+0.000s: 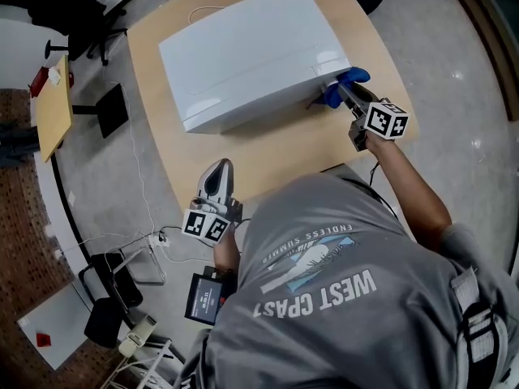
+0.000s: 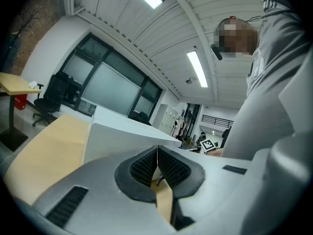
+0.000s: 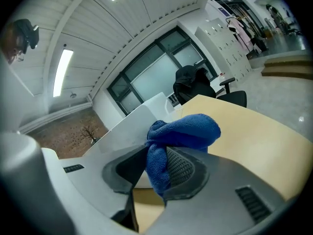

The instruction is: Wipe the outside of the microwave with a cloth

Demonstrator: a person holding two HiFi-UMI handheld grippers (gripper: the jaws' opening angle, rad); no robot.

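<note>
A white microwave [image 1: 251, 55] stands on a wooden table [image 1: 154, 47]. My right gripper [image 1: 336, 90] is shut on a bunched blue cloth [image 1: 347, 83], which sits at the microwave's near right corner. In the right gripper view the blue cloth [image 3: 181, 133] bulges out between the jaws, with the microwave [image 3: 132, 124] just behind it. My left gripper [image 1: 217, 177] hangs over the table's near edge, in front of the microwave and apart from it. Its jaws are shut with nothing between them. In the left gripper view the microwave [image 2: 122, 136] lies ahead of the left gripper [image 2: 157, 161].
A small side table [image 1: 53, 108] and a black chair [image 1: 73, 14] stand at the left. Cables and a power strip [image 1: 142, 331] lie on the floor near my left side. A black office chair [image 3: 195, 82] stands beyond the table's far side.
</note>
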